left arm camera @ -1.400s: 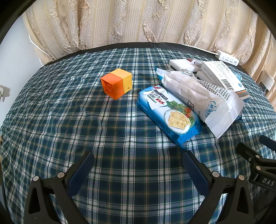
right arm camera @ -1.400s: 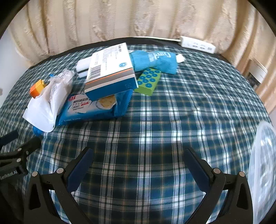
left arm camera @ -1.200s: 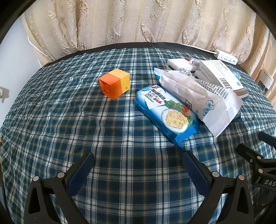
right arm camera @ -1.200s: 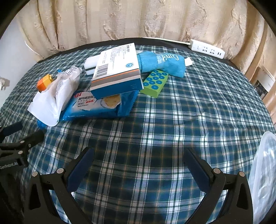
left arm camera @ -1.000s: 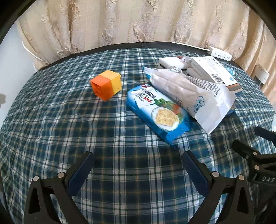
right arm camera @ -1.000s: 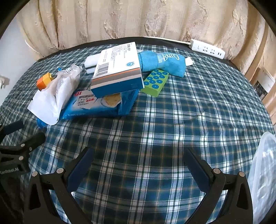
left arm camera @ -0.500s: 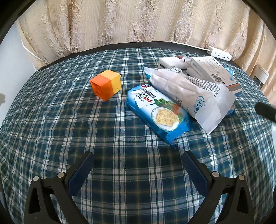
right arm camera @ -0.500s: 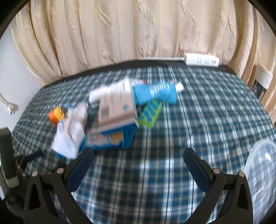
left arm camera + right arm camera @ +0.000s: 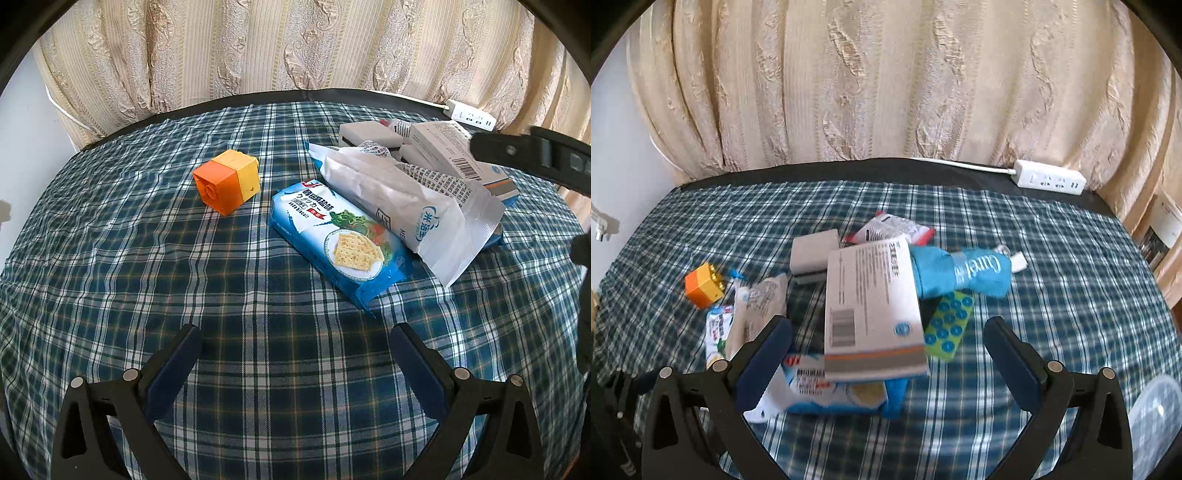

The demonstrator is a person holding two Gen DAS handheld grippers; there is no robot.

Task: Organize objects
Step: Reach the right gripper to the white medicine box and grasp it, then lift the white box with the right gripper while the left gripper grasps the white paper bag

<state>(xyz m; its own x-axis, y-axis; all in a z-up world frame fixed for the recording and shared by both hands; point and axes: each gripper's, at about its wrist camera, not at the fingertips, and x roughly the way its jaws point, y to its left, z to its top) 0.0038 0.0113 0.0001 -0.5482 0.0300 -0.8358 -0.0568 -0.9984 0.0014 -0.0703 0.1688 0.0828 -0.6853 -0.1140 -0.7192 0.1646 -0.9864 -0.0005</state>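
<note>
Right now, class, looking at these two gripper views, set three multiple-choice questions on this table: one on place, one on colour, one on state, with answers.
1. Where does the white box lie?
A. on top of the pile
B. alone on the cloth
C. inside a clear tub

2. What colours is the toy block?
A. red and green
B. orange and yellow
C. all blue

3. How do the right gripper jaws stand?
A. shut on the box
B. shut on nothing
C. open

Answers: 1 A, it rests over the cracker pack; 2 B, both halves show; 3 C, jaws wide apart, holding nothing.
</note>
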